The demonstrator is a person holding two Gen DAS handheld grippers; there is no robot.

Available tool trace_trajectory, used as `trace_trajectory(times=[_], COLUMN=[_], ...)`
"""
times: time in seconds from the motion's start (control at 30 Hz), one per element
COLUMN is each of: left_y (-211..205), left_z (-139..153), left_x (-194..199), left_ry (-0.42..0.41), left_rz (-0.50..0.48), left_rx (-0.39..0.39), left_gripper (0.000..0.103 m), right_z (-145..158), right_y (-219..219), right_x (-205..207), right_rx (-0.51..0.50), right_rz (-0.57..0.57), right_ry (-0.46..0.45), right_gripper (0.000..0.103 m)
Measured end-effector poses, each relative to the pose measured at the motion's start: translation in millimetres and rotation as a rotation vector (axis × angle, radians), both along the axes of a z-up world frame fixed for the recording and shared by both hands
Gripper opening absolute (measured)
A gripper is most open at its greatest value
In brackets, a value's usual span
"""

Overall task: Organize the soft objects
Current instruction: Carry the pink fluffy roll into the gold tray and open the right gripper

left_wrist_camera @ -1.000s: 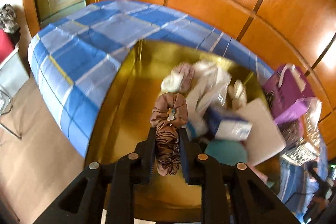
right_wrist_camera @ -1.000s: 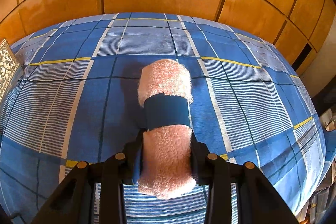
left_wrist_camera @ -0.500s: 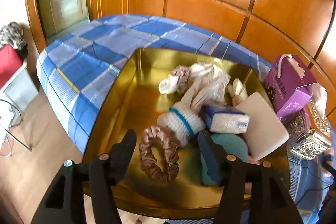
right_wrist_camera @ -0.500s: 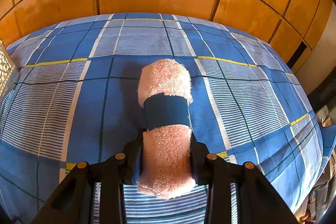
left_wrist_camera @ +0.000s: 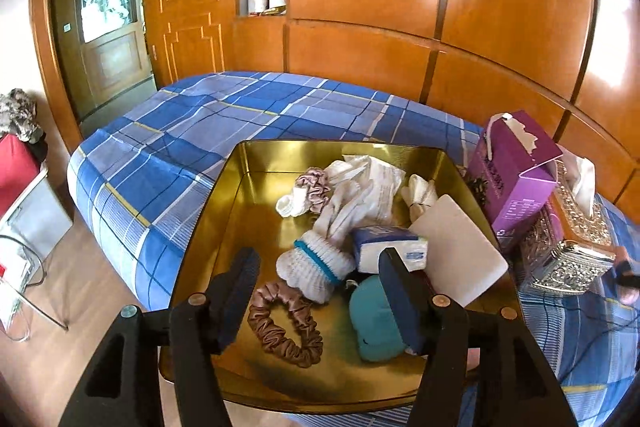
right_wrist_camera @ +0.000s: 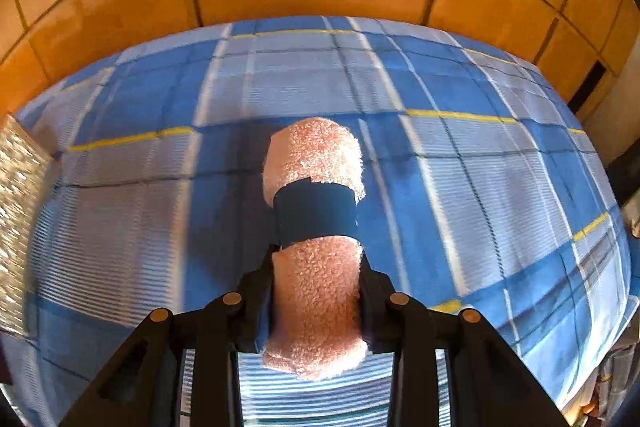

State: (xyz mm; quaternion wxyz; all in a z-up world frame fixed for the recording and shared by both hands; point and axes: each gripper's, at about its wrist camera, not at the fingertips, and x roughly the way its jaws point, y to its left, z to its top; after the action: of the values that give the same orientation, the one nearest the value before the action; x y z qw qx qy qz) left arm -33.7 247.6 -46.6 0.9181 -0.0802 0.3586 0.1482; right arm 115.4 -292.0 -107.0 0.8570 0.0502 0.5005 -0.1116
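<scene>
In the left wrist view, my left gripper (left_wrist_camera: pixel 320 267) is open and empty above the near part of a gold tray (left_wrist_camera: pixel 224 223). A brown scrunchie (left_wrist_camera: pixel 286 331) lies loose on the tray floor below the jaws. Beside it lie a white sock with a teal band (left_wrist_camera: pixel 316 267), a teal soft thing (left_wrist_camera: pixel 376 323), a tissue pack (left_wrist_camera: pixel 390 249), white cloths (left_wrist_camera: pixel 360 187) and a pink scrunchie (left_wrist_camera: pixel 314 187). In the right wrist view, my right gripper (right_wrist_camera: pixel 318 263) is shut on a rolled pink towel (right_wrist_camera: pixel 316 155) with a dark band, held above the blue plaid bed (right_wrist_camera: pixel 500 187).
A purple box (left_wrist_camera: pixel 512 175) and an ornate silver tissue box (left_wrist_camera: pixel 572 247) stand right of the tray on the bed (left_wrist_camera: pixel 180 131). A white card (left_wrist_camera: pixel 460 255) leans in the tray. Wooden wall panels rise behind. Floor and a red-topped stand (left_wrist_camera: pixel 20 179) are at the left.
My left gripper opened and let go of the brown scrunchie, which now lies in the tray, and pulled back and up. My right gripper still holds the towel and has shifted over the bed.
</scene>
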Motion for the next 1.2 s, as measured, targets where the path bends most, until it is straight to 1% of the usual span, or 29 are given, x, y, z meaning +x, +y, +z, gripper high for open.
trace_trajectory(times=[0.07, 0.2, 0.37, 0.47, 0.57, 0.7, 0.8, 0.93, 1.03, 1.2], left_y=[-1.7, -4.9, -9.2, -9.9, -8.4, -4.7, -0.8, 3.7, 7.9, 12.7], left_z=[1.0, 0.9, 1.6, 0.5, 0.9, 1.7, 1.1, 4.0, 6.1, 6.3], left_x=[-0.2, -1.4, -2.5, -2.0, -2.0, -2.9, -3.4, -4.9, -6.1, -7.1], left_ry=[-0.003, -0.003, -0.008, -0.007, -0.01, -0.017, -0.016, -0.026, -0.032, -0.035], left_rz=[-0.007, -0.016, -0.028, -0.031, -0.026, -0.013, -0.005, 0.007, 0.019, 0.037], left_rx=[0.002, 0.003, 0.013, 0.008, 0.006, 0.002, -0.004, -0.004, -0.006, -0.007], left_gripper=[0.063, 0.063, 0.063, 0.063, 0.063, 0.063, 0.063, 0.063, 0.063, 0.063], right_z=[9.1, 37.3, 78.6, 104.1, 121.8, 145.2, 153.1, 153.2, 149.8, 134.8], right_y=[10.9, 46.0, 96.6, 136.7, 169.0, 229.1, 275.7, 328.9, 360.8, 392.0], right_x=[7.2, 28.4, 50.5, 62.4, 71.4, 77.6, 77.9, 74.8, 64.5, 36.9], right_rx=[0.024, 0.052, 0.083, 0.081, 0.102, 0.12, 0.12, 0.132, 0.157, 0.202], right_rz=[0.035, 0.144, 0.273, 0.361, 0.424, 0.533, 0.62, 0.718, 0.789, 0.896], right_ry=[-0.004, -0.015, -0.051, -0.072, -0.089, -0.12, -0.135, -0.148, -0.151, -0.146], right_gripper=[0.033, 0.033, 0.033, 0.033, 0.033, 0.033, 0.033, 0.033, 0.033, 0.033])
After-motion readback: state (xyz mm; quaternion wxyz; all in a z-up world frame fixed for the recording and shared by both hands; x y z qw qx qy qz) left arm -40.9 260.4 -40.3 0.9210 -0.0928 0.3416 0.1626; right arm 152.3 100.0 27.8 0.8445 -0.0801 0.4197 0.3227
